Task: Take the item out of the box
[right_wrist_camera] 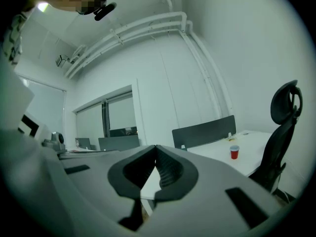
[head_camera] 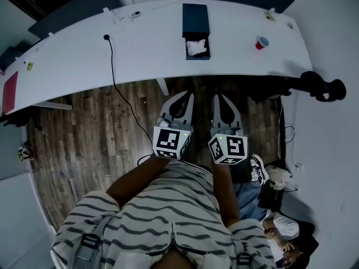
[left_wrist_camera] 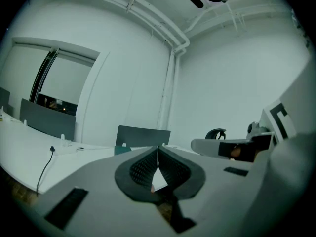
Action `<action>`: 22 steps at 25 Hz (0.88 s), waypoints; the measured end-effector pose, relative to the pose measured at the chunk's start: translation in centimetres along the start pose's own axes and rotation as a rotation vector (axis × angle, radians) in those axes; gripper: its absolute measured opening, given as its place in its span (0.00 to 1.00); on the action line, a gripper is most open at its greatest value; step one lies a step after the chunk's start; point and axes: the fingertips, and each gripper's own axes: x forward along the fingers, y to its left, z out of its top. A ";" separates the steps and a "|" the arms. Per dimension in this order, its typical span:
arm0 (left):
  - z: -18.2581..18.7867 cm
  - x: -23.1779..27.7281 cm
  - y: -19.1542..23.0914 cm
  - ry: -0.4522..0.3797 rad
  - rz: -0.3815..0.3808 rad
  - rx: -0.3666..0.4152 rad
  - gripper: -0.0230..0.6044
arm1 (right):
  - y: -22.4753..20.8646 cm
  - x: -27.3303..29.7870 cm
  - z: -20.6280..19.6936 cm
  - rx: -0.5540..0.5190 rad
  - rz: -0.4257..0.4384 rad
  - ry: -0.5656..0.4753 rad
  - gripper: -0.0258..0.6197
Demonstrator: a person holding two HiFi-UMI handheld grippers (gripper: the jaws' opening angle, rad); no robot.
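The task is judged not yet begun: the white item (head_camera: 196,47) is seen inside the dark box (head_camera: 196,21) on the desk (head_camera: 140,43), with the left hand-held gripper (head_camera: 187,96) and right hand-held gripper (head_camera: 217,97) held closed, empty, well short of the box

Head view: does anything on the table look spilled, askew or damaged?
Nothing stands out. The dark box sits open at its near end with a white item inside, the red cup stands upright, and nothing is spilled.
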 end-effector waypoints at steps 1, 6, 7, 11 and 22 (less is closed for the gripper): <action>0.1 0.6 0.4 0.000 -0.004 -0.001 0.08 | -0.2 0.7 0.1 -0.003 -0.004 -0.002 0.07; 0.5 3.5 2.1 0.003 -0.019 0.000 0.08 | -1.0 3.9 0.6 -0.013 -0.014 -0.001 0.07; 0.6 4.0 2.4 0.005 -0.019 -0.001 0.08 | -1.1 4.5 0.7 -0.014 -0.016 0.000 0.07; 1.1 6.0 3.7 -0.001 -0.015 0.001 0.08 | -1.8 6.7 1.1 -0.020 -0.016 -0.004 0.07; 0.1 10.4 5.4 0.036 0.012 -0.007 0.08 | -3.8 10.8 0.9 -0.016 0.003 0.011 0.07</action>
